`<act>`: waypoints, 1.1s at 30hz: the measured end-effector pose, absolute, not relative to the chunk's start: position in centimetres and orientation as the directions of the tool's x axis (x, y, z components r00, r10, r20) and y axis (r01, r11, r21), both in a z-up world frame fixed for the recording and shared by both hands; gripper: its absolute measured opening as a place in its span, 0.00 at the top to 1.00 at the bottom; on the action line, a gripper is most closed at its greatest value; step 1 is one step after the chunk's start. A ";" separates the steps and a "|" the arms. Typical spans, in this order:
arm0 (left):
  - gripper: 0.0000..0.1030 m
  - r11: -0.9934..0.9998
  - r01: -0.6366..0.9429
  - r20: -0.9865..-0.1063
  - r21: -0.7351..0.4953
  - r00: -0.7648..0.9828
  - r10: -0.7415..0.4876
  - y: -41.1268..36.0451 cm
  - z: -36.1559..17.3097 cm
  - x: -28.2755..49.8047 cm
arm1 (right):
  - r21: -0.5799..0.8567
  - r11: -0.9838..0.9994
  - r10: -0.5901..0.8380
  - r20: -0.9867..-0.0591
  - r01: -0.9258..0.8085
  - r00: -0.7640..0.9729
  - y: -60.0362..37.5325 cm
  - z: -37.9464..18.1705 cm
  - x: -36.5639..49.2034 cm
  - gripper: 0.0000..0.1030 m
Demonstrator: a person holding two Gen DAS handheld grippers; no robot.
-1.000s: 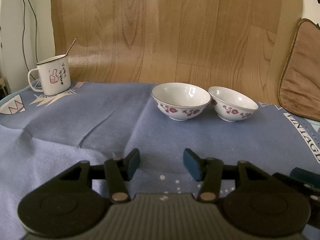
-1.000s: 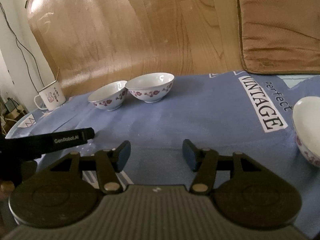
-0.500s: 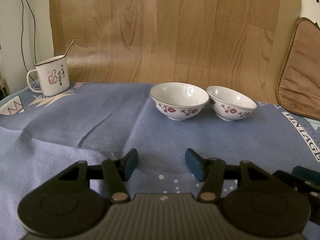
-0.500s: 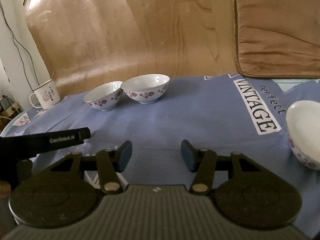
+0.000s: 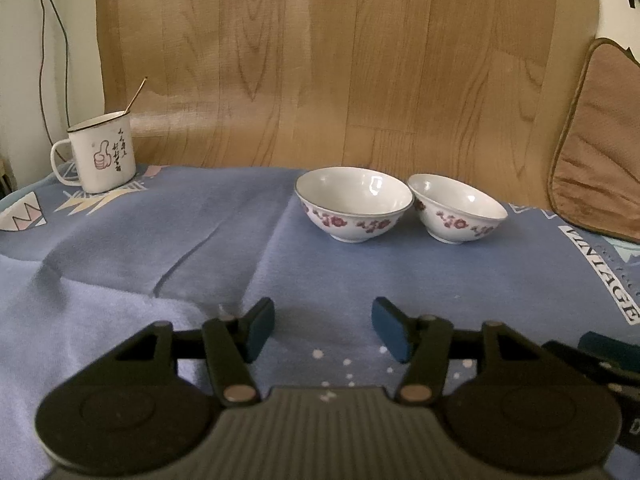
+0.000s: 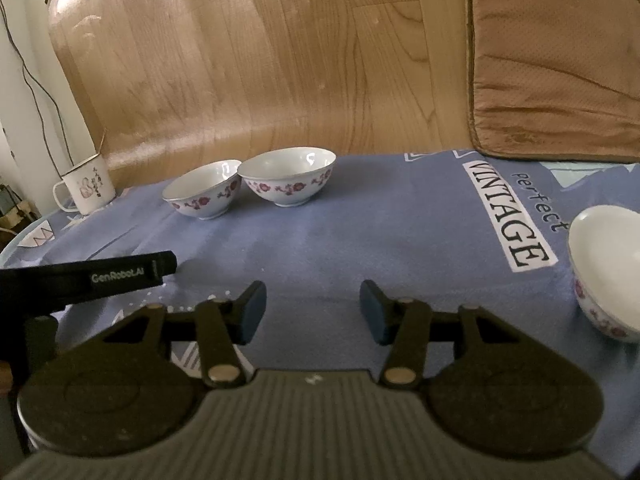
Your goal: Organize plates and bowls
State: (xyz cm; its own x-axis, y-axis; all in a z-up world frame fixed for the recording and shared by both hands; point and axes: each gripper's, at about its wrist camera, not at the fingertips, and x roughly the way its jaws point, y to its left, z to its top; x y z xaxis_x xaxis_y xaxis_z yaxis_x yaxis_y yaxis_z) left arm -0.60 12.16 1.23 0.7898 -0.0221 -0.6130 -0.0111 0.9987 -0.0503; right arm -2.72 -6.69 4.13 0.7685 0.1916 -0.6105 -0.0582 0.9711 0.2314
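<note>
Two white bowls with red flowers stand rim to rim at the back of the blue cloth: the larger bowl [image 5: 354, 204] [image 6: 288, 178] and the smaller bowl [image 5: 458, 210] [image 6: 202, 190]. A third flowered bowl [image 6: 604, 264] sits alone at the right edge of the right wrist view. My left gripper [image 5: 322, 320] hovers low over the cloth, well short of the pair, open and holding nothing. My right gripper [image 6: 312, 300] is open too, its jaws closing with only cloth between them. The third bowl lies to its right.
An enamel mug [image 5: 102, 152] [image 6: 86, 186] with a stick in it stands at the back left. A brown cushion [image 5: 600, 152] [image 6: 560, 60] leans at the back right. A wood-grain sheet rises behind the blue cloth [image 5: 160, 248].
The left jaws have spread a little and the right jaws have narrowed a little. The right view has shifted slightly, showing more of the third bowl.
</note>
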 end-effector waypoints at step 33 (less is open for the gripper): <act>0.46 0.970 0.033 -0.545 -0.242 0.822 -0.164 14.2 2.8 -1.3 | 0.381 0.905 0.191 -0.761 0.189 0.620 -7.5 5.0 11.5 0.85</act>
State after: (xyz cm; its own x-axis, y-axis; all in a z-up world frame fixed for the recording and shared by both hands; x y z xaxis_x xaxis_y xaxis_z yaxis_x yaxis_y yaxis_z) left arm -1.27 14.17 2.76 0.8221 -0.1638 -0.5453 0.0329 0.9698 -0.2418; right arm 11.54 -7.50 5.00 0.6202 0.1906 -0.7609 0.1888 0.9052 0.3807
